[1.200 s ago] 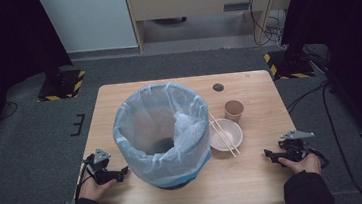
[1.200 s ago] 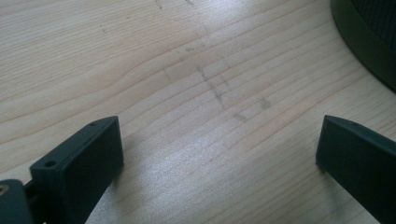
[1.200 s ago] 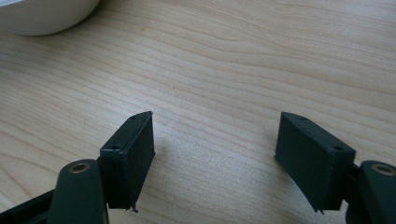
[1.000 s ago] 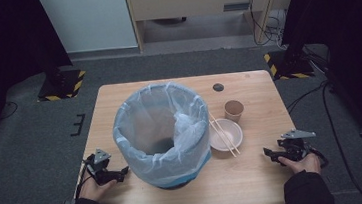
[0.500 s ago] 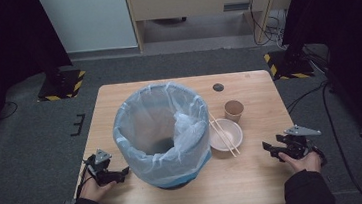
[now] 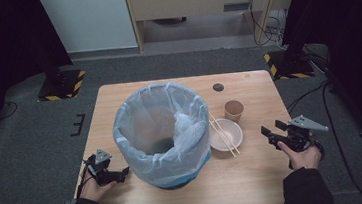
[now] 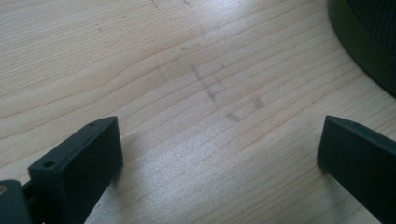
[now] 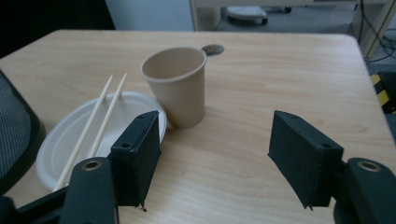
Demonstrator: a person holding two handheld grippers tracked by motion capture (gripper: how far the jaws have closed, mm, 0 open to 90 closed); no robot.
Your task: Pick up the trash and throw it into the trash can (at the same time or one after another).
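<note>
Cup (image 8: 176,86), the thing nearest the right gripper (image 8: 212,161), stands upright and looks empty on the worktop (image 6: 256,175), just beside the bowl (image 6: 225,134). Bin (image 6: 162,134): lined with a bag, mid-worktop, likely placed to take the disposables. Bowl: chopsticks (image 6: 224,134) lie across its rim. Right gripper: jaws spread, just been closing slightly, nothing between. Left gripper (image 6: 106,170): jaws spread, near the bin's base.
</note>
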